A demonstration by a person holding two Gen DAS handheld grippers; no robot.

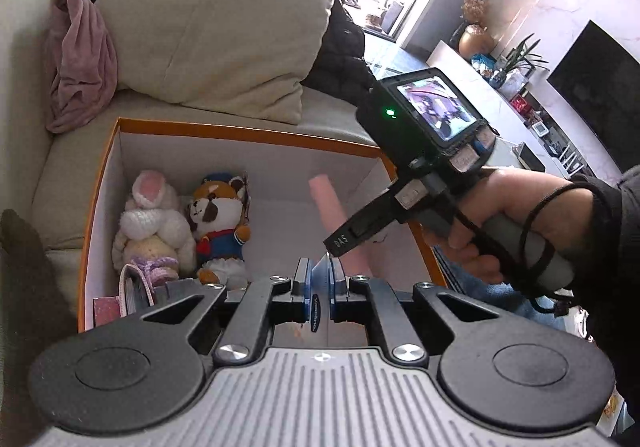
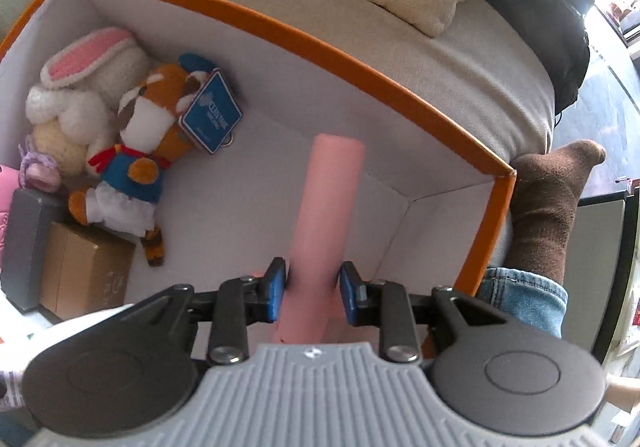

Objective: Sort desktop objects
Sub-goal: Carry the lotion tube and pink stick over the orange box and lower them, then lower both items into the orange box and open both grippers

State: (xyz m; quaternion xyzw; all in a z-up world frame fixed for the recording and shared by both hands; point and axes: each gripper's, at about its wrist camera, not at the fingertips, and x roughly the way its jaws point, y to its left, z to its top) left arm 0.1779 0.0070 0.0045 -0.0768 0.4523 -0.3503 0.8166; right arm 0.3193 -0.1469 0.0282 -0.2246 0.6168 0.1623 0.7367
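Inside orange box [image 2: 304, 31], two plush toys [image 2: 120, 135]

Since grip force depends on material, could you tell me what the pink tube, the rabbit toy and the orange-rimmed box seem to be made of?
Pink tube: smooth and matte, possibly plastic or soft foam; unclear. Rabbit toy: crocheted or knitted yarn, with visibly looped, fuzzy stitches. Box: cardboard, with thin orange edges and plain white matte inner walls.

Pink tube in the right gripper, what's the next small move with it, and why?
Probably lower it a little and open the jaws. The right gripper has the pink tube clamped over the orange box, with bare white floor beneath, clear of the red panda plush and crocheted bunny stacked at the far side. The left gripper holds a Vaseline tube, apparently waiting.
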